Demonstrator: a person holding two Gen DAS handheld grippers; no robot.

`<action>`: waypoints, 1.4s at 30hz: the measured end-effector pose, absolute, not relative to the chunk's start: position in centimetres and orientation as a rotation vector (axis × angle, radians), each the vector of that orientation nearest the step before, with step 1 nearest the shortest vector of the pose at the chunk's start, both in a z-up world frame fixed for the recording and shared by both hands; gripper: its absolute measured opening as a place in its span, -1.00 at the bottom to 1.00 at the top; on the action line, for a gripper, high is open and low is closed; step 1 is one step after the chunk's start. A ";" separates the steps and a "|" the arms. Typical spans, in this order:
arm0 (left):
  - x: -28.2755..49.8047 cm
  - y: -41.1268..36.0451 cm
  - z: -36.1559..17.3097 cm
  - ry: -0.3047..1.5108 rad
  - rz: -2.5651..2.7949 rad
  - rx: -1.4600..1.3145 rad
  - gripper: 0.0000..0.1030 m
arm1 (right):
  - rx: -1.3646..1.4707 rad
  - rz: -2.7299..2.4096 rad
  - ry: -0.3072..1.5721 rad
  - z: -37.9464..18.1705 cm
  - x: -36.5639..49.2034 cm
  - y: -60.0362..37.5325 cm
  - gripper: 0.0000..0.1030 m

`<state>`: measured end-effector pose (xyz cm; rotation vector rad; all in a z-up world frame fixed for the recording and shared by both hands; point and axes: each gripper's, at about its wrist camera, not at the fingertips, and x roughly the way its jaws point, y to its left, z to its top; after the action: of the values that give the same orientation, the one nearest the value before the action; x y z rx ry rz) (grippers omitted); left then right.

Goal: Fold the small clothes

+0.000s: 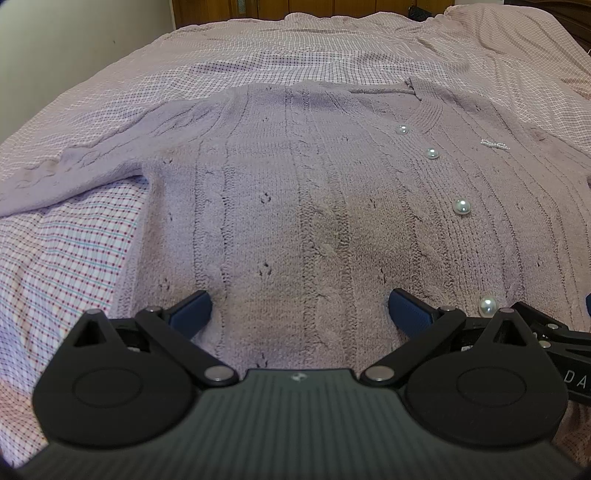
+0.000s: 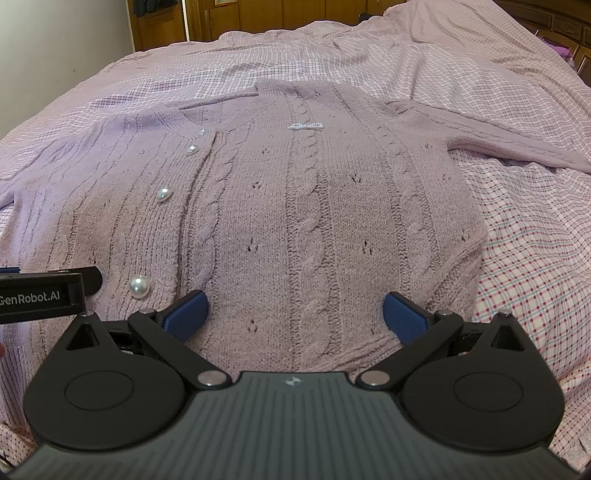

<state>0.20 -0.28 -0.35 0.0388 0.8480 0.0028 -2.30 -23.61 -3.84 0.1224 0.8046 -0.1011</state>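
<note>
A lilac cable-knit cardigan [image 1: 295, 192] with pearl buttons [image 1: 461, 205] lies flat, front up, on the bed, sleeves spread to both sides. It also shows in the right wrist view [image 2: 295, 206], where its pearl buttons [image 2: 163, 194] run down the left. My left gripper [image 1: 299, 310] is open and empty, low over the hem on the cardigan's left half. My right gripper [image 2: 295, 314] is open and empty over the hem on the right half. The left sleeve [image 1: 74, 166] and right sleeve [image 2: 517, 144] lie stretched out.
The bed is covered with a pink checked sheet [image 1: 66, 258], wrinkled at the far right [image 2: 480, 55]. Wooden furniture [image 2: 258, 14] stands behind the bed. The other gripper's body shows at the right edge [image 1: 554, 339] and, in the right wrist view, at the left edge [image 2: 40, 295].
</note>
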 end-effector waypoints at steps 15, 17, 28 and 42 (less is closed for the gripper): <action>0.2 -0.3 -0.3 0.848 0.004 0.040 1.00 | 0.121 -0.102 0.803 -3.8 -2.4 -23.6 1.00; 0.2 -0.4 -0.3 0.847 0.004 0.041 1.00 | 0.121 -0.102 0.803 -3.8 -2.4 -23.6 1.00; 0.2 -0.4 -0.4 0.847 0.005 0.041 1.00 | 0.120 -0.103 0.803 -3.8 -2.4 -23.5 1.00; 0.2 -0.3 -0.5 0.852 0.005 0.040 1.00 | 0.119 -0.108 0.802 -3.7 -2.4 -23.6 1.00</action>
<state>0.22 -0.33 -0.50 0.0395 0.8522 0.0046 -2.39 -23.60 -3.70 0.1191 0.8020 -0.1081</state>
